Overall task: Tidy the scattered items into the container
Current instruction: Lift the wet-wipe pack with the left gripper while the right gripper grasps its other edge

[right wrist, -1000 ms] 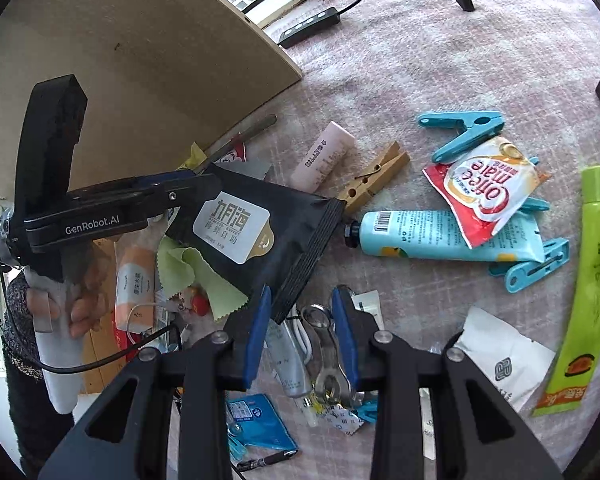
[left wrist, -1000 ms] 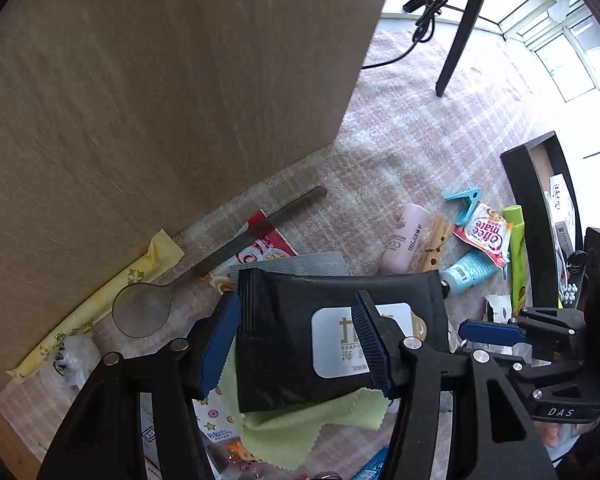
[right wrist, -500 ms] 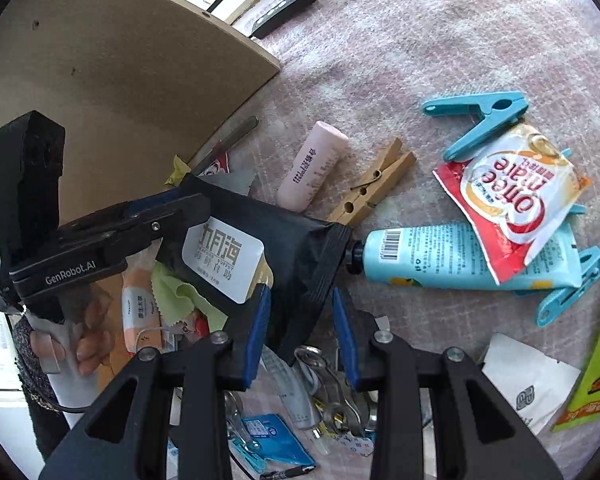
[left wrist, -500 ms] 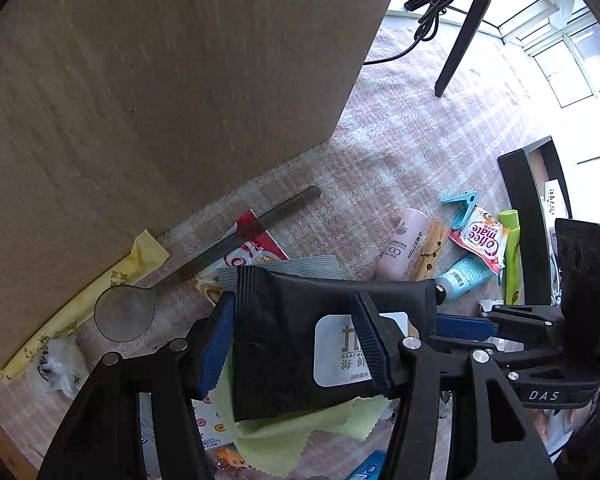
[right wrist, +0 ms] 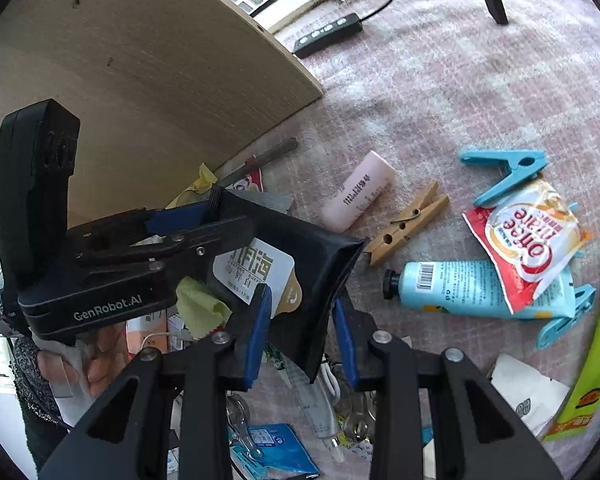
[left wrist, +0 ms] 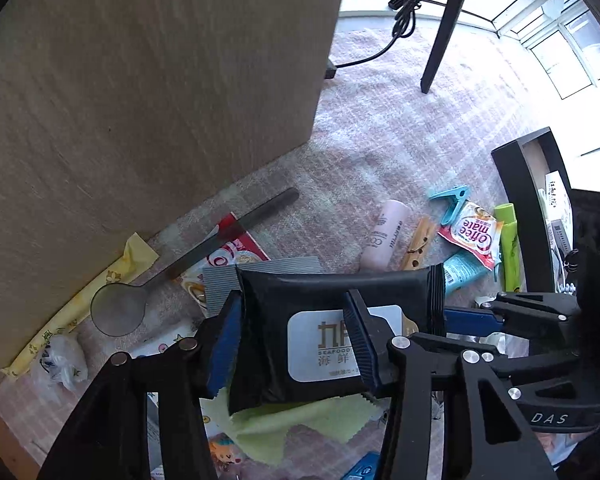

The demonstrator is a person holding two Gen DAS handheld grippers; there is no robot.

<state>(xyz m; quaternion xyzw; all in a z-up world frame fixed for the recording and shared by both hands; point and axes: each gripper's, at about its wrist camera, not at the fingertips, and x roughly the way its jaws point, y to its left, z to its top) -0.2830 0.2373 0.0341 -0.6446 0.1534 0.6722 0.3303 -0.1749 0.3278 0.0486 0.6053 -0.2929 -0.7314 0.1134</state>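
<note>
A black snack packet (left wrist: 328,292) with a white label hangs above the cluttered pink-checked cloth. My left gripper (left wrist: 292,308) is shut on its left half, one blue pad at the packet's edge and the other across the label; its jaws are still closing. In the right wrist view the left gripper (right wrist: 216,220) comes in from the left. My right gripper (right wrist: 300,304) has the packet's (right wrist: 312,256) crimped right end between its blue pads, jaws closing slightly, no firm pinch visible. The black container (left wrist: 516,184) stands at the far right.
A wooden board (left wrist: 140,100) leans behind the pile. On the cloth lie a metal spoon (left wrist: 118,312), a pink tube (right wrist: 356,196), a wooden peg (right wrist: 408,224), a blue tube (right wrist: 460,288), a creamer sachet (right wrist: 528,240), teal clips, a green tube (right wrist: 596,340) and a yellow-green cloth (left wrist: 300,424).
The right gripper has moved forward, so the packet's right end now lies between its pads. The left jaws have narrowed on the packet, and the left gripper has shifted a little.
</note>
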